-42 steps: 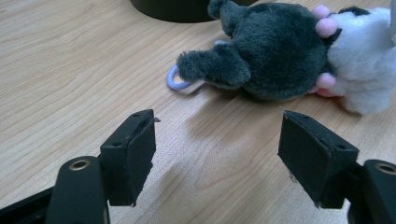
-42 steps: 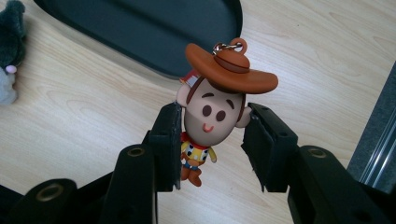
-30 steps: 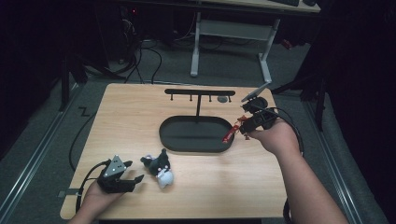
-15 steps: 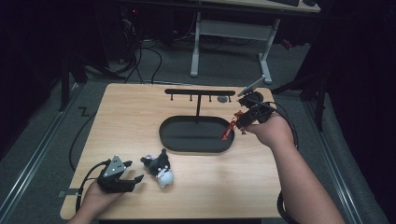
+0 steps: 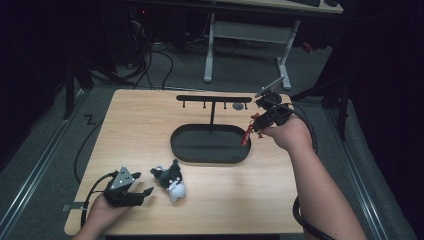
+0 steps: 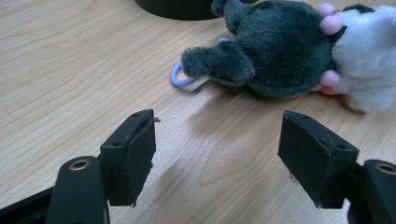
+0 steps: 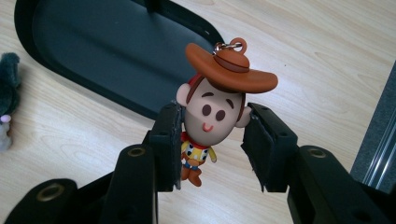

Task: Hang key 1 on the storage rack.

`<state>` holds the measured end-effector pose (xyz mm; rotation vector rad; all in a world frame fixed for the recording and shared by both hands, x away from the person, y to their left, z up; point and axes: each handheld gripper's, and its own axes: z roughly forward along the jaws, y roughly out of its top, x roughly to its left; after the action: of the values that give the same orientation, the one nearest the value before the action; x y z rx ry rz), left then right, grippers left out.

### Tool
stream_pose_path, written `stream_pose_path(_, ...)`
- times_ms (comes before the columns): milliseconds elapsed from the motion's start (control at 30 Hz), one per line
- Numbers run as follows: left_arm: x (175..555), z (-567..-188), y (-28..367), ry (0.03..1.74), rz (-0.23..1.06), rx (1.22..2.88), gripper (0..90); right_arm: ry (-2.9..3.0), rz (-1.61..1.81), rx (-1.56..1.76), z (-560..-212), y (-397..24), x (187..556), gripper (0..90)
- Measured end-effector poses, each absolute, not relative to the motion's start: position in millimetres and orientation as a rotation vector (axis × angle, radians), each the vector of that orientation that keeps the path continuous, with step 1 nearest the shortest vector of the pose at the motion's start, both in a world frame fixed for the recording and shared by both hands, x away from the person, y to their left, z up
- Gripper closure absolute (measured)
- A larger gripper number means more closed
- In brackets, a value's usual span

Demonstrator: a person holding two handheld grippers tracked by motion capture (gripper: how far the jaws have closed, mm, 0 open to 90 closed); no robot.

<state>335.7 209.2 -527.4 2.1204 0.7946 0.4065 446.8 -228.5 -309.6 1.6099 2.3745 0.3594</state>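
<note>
Cowboy keychain [image 7: 212,105] is clamped by the head between the pads of the right tool [image 7: 212,140], hat up, its ring [image 7: 232,46] free above the brim. From the high view the right tool [image 5: 257,121] hangs above the right end of the black oval tray [image 5: 210,157], with the figure [image 5: 246,136] dangling red over the tray's rim, close to the T-shaped rack [image 5: 214,98] whose short pegs point down from the crossbar. Judged step: carry phase, charm in the grip and being brought toward the rack, not yet hung. Next move likely calls for raising the ring to peg height, turning the hand so the loop faces a peg, then threading it on; the loop is small and the head grip leaves it only a little clear, so alignment looks fiddly. Left tool [image 5: 126,188] rests low at the bench's near-left corner, jaws spread and empty. Just ahead of it lies a plush toy [image 6: 289,56], dark and white, with a pale ring [image 6: 180,78] flat on the bench [image 5: 125,130], apparently waiting its turn.
</note>
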Motion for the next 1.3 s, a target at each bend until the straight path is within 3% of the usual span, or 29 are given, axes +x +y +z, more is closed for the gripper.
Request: stream_pose_path(1300,336.4,-527.6,213.3,0.811,0.399,2.112,27.9,2.321,0.394,1.630,-308.0,-218.2,492.5,57.8)
